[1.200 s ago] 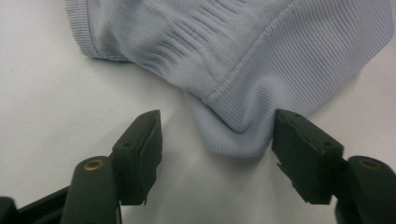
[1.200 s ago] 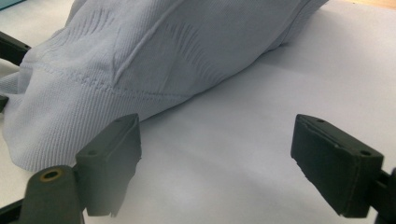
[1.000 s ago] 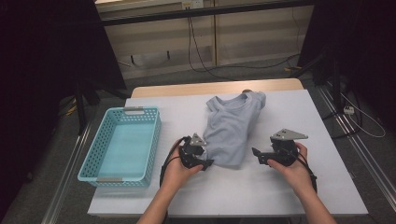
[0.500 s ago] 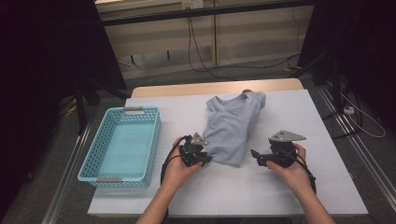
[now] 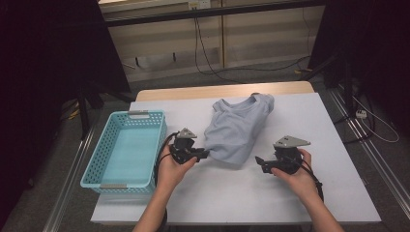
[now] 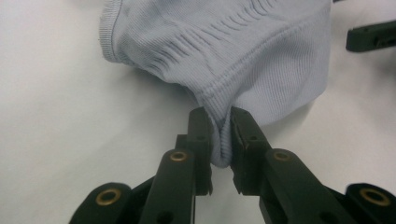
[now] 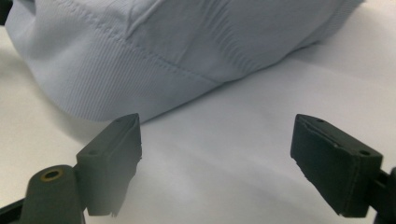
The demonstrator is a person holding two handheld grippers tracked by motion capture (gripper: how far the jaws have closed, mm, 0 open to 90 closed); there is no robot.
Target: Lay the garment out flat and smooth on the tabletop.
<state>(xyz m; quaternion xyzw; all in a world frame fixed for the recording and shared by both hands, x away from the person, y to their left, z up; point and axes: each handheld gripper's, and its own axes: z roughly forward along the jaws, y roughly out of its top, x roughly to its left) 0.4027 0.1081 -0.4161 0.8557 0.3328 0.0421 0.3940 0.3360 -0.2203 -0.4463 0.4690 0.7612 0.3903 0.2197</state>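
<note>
Under both our hands the white table is spreading out, with bare wood showing along its far edge. Well off to the outer side of our left fingers a turquoise basket is sitting on the table, nothing lying between it and the hand. Between our two grippers a pale blue shirt is lying crumpled, its collar end pointing away from us.

Our left hand is reaching in from below, wrist turned inward, and the left gripper is pinching a fold of the shirt's ribbed hem tight between its jaws; the cloth is bunching up right at the tips. Our right hand is resting low on the table, aiming the right gripper toward the near edge of the shirt. Its jaws are standing wide apart over bare table, one tip just beside the hem, gripping nothing.
</note>
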